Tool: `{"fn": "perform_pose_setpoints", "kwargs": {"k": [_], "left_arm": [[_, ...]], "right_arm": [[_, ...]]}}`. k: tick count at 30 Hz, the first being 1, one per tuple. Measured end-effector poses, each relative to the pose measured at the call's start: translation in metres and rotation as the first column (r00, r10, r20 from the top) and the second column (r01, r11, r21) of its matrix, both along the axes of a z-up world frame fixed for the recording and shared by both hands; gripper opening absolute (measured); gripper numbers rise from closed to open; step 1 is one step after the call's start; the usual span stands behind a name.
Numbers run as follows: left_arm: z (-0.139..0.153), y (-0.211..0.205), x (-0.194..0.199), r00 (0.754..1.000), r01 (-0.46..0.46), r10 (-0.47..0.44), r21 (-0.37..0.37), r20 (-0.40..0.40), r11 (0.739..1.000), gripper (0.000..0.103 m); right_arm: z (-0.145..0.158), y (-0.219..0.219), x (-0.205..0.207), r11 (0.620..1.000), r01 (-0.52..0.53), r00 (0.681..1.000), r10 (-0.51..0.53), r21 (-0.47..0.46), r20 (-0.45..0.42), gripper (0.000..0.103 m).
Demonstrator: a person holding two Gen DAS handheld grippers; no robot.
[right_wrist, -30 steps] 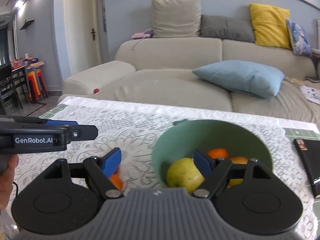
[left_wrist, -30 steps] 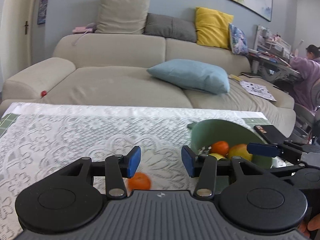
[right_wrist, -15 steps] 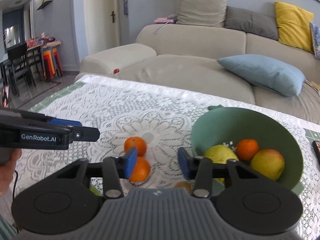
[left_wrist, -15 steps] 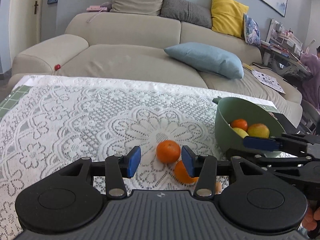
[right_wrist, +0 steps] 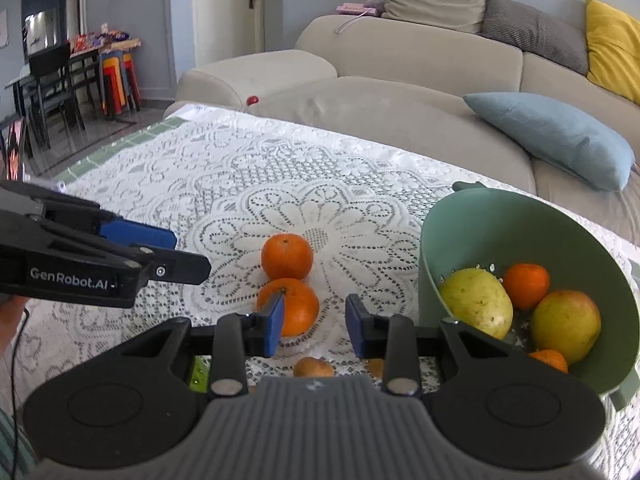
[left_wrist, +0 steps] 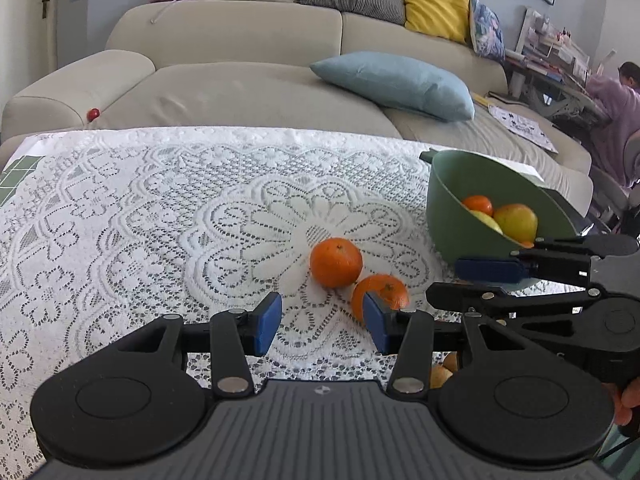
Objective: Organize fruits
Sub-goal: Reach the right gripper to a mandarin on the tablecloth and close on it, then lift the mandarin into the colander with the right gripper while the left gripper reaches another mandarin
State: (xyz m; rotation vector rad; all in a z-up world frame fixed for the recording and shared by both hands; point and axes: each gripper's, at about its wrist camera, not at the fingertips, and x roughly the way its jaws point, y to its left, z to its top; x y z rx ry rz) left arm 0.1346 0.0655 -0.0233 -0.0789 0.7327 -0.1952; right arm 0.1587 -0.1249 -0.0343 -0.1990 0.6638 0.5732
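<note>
Two oranges lie on the lace cloth: the far orange (left_wrist: pixel 336 262) (right_wrist: pixel 287 256) and the near orange (left_wrist: pixel 382 294) (right_wrist: pixel 294 308), touching each other. To their right the green bowl (left_wrist: pixel 444 216) (right_wrist: pixel 436 232) holds a yellow-green fruit (right_wrist: pixel 476 304), a small orange (right_wrist: pixel 526 286) and an apple (right_wrist: pixel 566 326). My left gripper (left_wrist: pixel 320 322) (right_wrist: pixel 136 236) is open and empty, just short of the oranges. My right gripper (right_wrist: pixel 315 326) (left_wrist: pixel 488 270) hovers beside the bowl. Its jaws are closing with nothing pressed between them, and the near orange sits just past its left fingertip.
Small brownish fruits (right_wrist: pixel 312 366) and something green (right_wrist: pixel 198 372) lie under the right gripper, near the table's front. A beige sofa (left_wrist: pixel 248 80) with a blue cushion (left_wrist: pixel 396 84) runs behind the table. A person (left_wrist: pixel 616 96) sits at a desk, far right.
Both grippers dipped toward the table, bringing the two oranges into view. The right gripper shifted from over the bowl to its left side. Its jaws narrowed a lot. The left jaws kept their gap.
</note>
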Motion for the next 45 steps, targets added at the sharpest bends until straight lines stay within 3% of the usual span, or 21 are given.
{"fn": "perform_pose_setpoints", "kwargs": {"k": [4,9,16,20,25,29,34,45], "left_arm": [[-0.003,-0.001,0.003,1.000,-0.007,0.007,0.007,-0.014,1.000,0.055],[-0.004,-0.002,0.005,1.000,-0.012,0.013,0.023,-0.022,1.000,0.055],[-0.007,0.005,0.010,0.999,-0.037,0.037,0.016,-0.039,0.999,0.055],[-0.007,0.005,0.012,0.999,-0.031,0.031,0.018,-0.043,0.999,0.055],[-0.007,0.003,0.012,0.999,-0.019,0.020,0.021,-0.042,1.000,0.055],[-0.008,0.004,0.013,0.999,-0.020,0.021,0.021,-0.044,1.000,0.055],[-0.007,0.006,0.013,0.999,-0.025,0.025,0.011,-0.032,1.000,0.055],[0.003,0.012,0.012,0.999,-0.033,0.034,-0.023,0.031,0.999,0.055]], "right_arm": [[-0.003,0.007,0.003,0.999,-0.038,0.999,0.038,-0.017,-0.012,0.034],[-0.009,0.021,0.011,0.996,-0.081,0.997,0.081,-0.043,-0.009,0.044],[-0.023,0.031,0.026,0.994,-0.100,0.991,0.095,-0.049,-0.092,0.044],[-0.025,0.039,0.025,0.990,-0.116,0.991,0.109,-0.079,-0.081,0.050],[-0.030,0.047,0.031,0.983,-0.105,0.992,0.094,-0.149,-0.079,0.049],[-0.032,0.044,0.036,0.984,-0.115,0.988,0.100,-0.133,-0.116,0.043],[-0.031,0.047,0.031,0.979,-0.132,0.988,0.118,-0.157,-0.097,0.043],[0.005,0.021,0.016,0.993,-0.104,0.995,0.105,-0.058,0.003,0.042]]}}
